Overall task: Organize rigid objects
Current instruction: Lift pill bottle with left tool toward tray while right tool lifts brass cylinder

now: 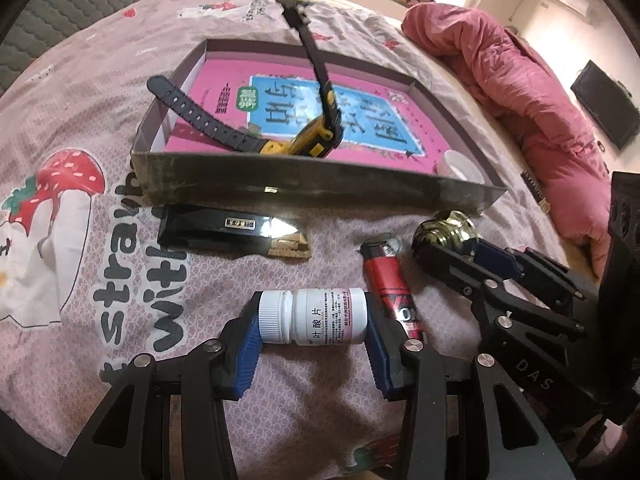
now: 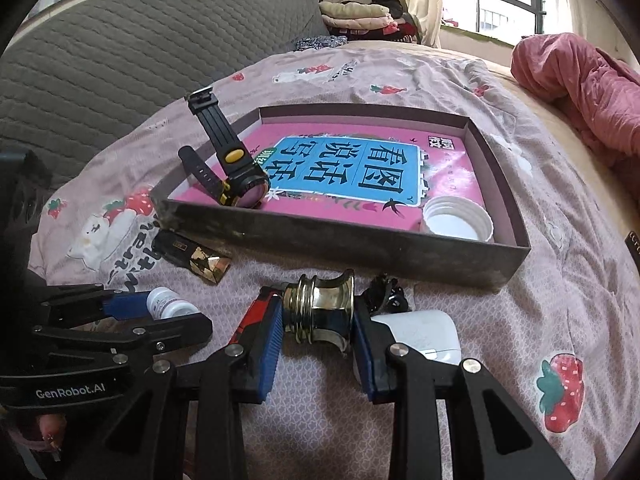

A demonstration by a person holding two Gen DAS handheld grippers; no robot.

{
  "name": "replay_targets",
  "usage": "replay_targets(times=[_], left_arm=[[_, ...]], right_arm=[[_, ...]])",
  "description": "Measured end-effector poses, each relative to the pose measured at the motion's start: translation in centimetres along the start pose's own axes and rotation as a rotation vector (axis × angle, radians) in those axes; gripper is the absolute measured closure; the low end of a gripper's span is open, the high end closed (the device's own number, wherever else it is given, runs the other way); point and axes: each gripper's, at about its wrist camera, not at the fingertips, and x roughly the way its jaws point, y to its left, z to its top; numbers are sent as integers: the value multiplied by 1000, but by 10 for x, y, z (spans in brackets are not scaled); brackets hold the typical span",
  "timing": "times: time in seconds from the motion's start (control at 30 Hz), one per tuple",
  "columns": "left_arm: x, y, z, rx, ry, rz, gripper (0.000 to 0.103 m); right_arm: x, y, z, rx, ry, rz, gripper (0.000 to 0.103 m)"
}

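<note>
The pill bottle [image 1: 312,316] lies on its side on the bedsheet [image 1: 100,128], clamped end to end by the left gripper [image 1: 312,340], cap against one pad, base against the other. The brass fitting [image 2: 320,312] sits just beside it, pinched across its waist by the right gripper [image 2: 318,344]. Both are short of the tray [image 2: 360,252], which already holds a watch [image 2: 240,184] and a white cap [image 2: 458,220].

The fitting is smooth, curved and probably heavy; it could twist or slip out on the lift. The bottle, held by its ends, may pivot and drop. The tray's near wall stands in the way; a low carry would clip it. The lighter [image 1: 390,280] lies between the grippers and could get knocked.
</note>
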Motion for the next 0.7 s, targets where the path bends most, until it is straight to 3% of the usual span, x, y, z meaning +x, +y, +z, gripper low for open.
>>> replay_targets(times=[0.7], left_arm=[[-38, 2, 18, 36, -148, 22, 56]], right_arm=[[-28, -14, 13, 64, -111, 38, 70]])
